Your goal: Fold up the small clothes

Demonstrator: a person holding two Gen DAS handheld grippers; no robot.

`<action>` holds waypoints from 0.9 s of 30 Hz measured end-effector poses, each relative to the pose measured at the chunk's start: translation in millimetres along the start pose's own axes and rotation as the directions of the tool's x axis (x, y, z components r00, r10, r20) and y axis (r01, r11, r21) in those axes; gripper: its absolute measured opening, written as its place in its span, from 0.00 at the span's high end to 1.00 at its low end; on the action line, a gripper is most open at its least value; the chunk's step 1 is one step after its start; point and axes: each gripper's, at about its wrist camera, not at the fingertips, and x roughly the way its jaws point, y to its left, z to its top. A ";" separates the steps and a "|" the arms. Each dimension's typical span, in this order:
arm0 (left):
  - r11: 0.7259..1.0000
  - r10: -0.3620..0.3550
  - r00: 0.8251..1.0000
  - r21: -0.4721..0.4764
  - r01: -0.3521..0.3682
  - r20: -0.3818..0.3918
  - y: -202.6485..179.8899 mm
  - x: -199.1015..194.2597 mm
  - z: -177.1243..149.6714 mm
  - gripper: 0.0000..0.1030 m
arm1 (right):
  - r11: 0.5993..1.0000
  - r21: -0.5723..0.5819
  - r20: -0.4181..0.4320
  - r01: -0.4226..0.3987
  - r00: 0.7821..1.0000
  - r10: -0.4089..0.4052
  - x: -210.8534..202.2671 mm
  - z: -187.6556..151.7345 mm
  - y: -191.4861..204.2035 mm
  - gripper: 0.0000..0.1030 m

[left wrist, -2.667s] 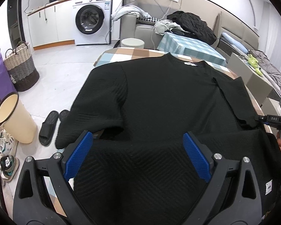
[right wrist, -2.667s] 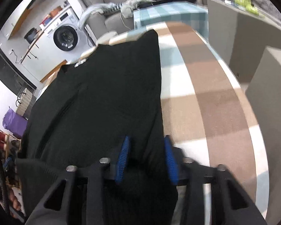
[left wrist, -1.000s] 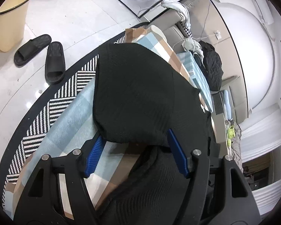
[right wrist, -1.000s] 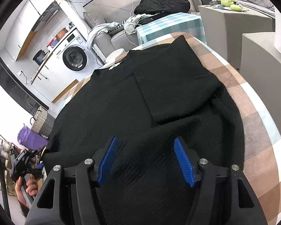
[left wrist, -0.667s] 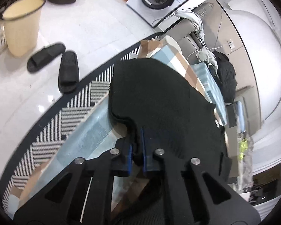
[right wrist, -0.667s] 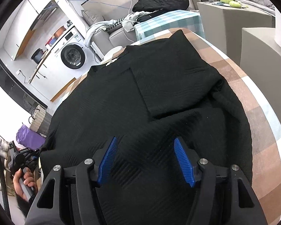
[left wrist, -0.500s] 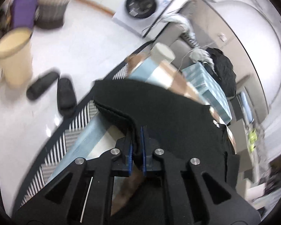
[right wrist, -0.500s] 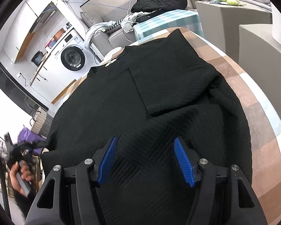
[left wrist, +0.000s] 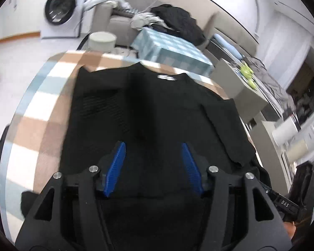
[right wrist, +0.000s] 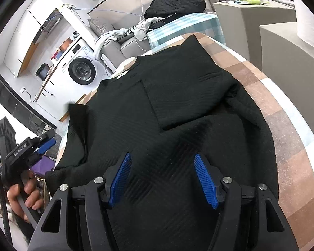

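A black textured sweater lies flat on the checked table, collar label away from me. Both sleeves are folded in over the body: the left one and the right one. My left gripper hovers over the sweater's middle with its jaws opening; cloth lies below them and nothing is pinched. In the right wrist view the left gripper shows at the sweater's left edge, held by a hand. My right gripper stands open over the near hem of the sweater.
The table's edge curves close on the right, with grey cabinets just beyond. Behind the table stand a round stool, a small teal-checked table, a sofa heaped with clothes and a washing machine.
The left gripper shut on the left sleeve's edge, carried it up and across onto the body, then let it go. The right gripper stayed where it was, open.
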 end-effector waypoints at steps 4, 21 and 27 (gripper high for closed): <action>0.997 0.043 0.999 -0.060 -0.042 0.015 29.7 -8.0 -6.5 0.47 | 1.000 0.007 -0.007 0.011 1.000 -0.011 1.8 0.7 -3.0 0.38; 0.951 0.307 0.952 -0.045 -0.307 -0.009 117.3 -55.5 -101.9 0.22 | 0.981 -0.116 0.018 0.158 0.987 -0.157 -58.9 -7.1 -29.1 0.31; 0.951 0.301 0.951 -0.054 -0.304 -0.067 135.1 -48.8 -123.5 0.25 | 0.979 -0.051 -0.039 0.195 0.980 -0.197 -52.9 -15.1 -67.9 0.34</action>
